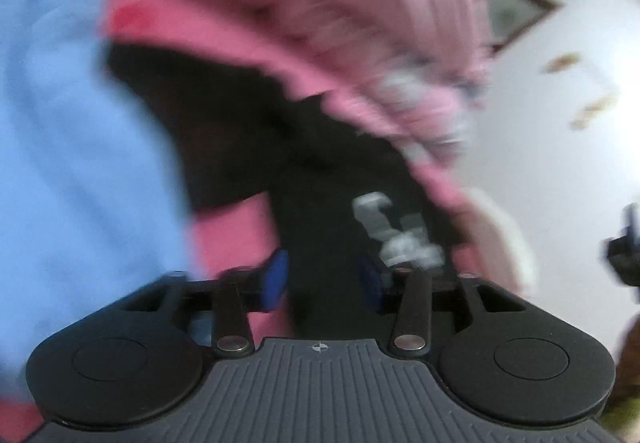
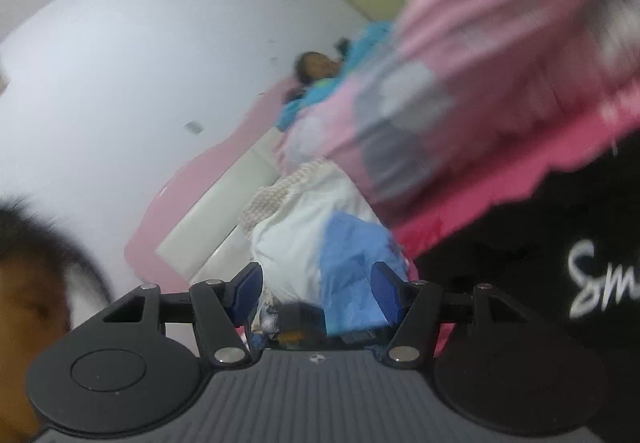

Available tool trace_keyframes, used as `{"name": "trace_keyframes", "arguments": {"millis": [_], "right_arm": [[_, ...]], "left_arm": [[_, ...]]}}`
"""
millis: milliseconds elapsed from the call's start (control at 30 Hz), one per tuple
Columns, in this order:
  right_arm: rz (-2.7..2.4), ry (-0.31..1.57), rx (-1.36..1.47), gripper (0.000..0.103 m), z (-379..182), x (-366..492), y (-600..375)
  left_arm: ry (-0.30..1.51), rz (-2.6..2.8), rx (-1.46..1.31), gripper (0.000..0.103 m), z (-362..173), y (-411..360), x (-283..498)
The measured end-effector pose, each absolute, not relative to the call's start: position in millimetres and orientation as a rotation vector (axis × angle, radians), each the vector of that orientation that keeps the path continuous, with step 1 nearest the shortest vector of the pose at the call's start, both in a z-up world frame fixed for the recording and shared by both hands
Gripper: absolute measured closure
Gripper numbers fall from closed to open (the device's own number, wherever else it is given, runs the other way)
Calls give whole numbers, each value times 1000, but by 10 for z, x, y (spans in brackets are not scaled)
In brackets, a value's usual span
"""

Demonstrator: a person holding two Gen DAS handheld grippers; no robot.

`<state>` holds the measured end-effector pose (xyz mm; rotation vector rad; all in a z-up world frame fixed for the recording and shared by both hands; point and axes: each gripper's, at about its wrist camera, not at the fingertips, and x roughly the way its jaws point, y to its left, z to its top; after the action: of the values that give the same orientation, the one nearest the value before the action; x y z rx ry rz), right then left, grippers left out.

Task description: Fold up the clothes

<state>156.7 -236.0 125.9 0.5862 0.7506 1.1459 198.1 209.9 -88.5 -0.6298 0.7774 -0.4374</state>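
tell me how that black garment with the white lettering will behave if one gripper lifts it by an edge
The black garment will probably go floppy and drape from the pinch: it already lies in soft folds between the left gripper pads. It looks like light cloth, so easy to lift. It may drag the pink cloth lying over it.

We see the left wrist view smeared by motion: the pink cloth (image 1: 320, 23) and its grey-white pattern run into streaks, and the pale lettering on the black garment (image 1: 248, 131) cannot be read. Black cloth lies between the left tongs (image 1: 322, 283) — whether the pads press it, we cannot tell. A dark object (image 1: 626, 247) is cut off at the right edge. In the right wrist view the white script on the black garment (image 2: 520, 283) is cut by the frame, the pink patterned cloth (image 2: 480, 83) is blurred, and a small dark thing (image 2: 296, 317) low between the right tongs (image 2: 316, 283) is too blurred to name.
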Motion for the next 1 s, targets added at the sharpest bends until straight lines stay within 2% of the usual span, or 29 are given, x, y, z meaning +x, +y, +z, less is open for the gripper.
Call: {"name": "trace_keyframes", "arguments": {"millis": [33, 67, 267, 400, 600, 633, 700, 733, 767, 800, 833, 1000], "right_arm": [[1141, 773, 616, 40, 1175, 1634, -2332], [1140, 788, 635, 40, 1088, 1684, -2298], [1121, 820, 677, 40, 898, 1729, -2433], [1091, 811, 691, 40, 854, 1706, -2634], [1035, 809, 723, 39, 777, 1728, -2921], [1026, 813, 722, 39, 767, 1728, -2943], [1025, 816, 711, 39, 769, 1724, -2972], [1027, 815, 705, 39, 775, 1718, -2985], [1029, 812, 694, 38, 795, 1707, -2988], [1032, 806, 682, 37, 817, 1695, -2984], [1034, 800, 669, 37, 840, 1684, -2978], [1055, 781, 612, 36, 911, 1633, -2898]], "left_arm": [[782, -373, -585, 97, -879, 2155, 1953], [779, -321, -550, 98, -860, 2214, 1934], [715, -52, -293, 98, -626, 2479, 1947], [736, -8, -249, 97, -594, 2713, 2011], [744, 7, -90, 98, -527, 2434, 1978], [742, 1, -95, 96, -481, 2404, 1934], [736, -11, -136, 86, -375, 2389, 1816], [732, -17, -156, 72, -322, 2382, 1757], [718, -11, -178, 55, -260, 2377, 1688], [698, 2, -201, 47, -192, 2373, 1611], [672, 16, -211, 44, -120, 2363, 1521], [634, -104, -397, 44, -16, 2235, 1361]]}}
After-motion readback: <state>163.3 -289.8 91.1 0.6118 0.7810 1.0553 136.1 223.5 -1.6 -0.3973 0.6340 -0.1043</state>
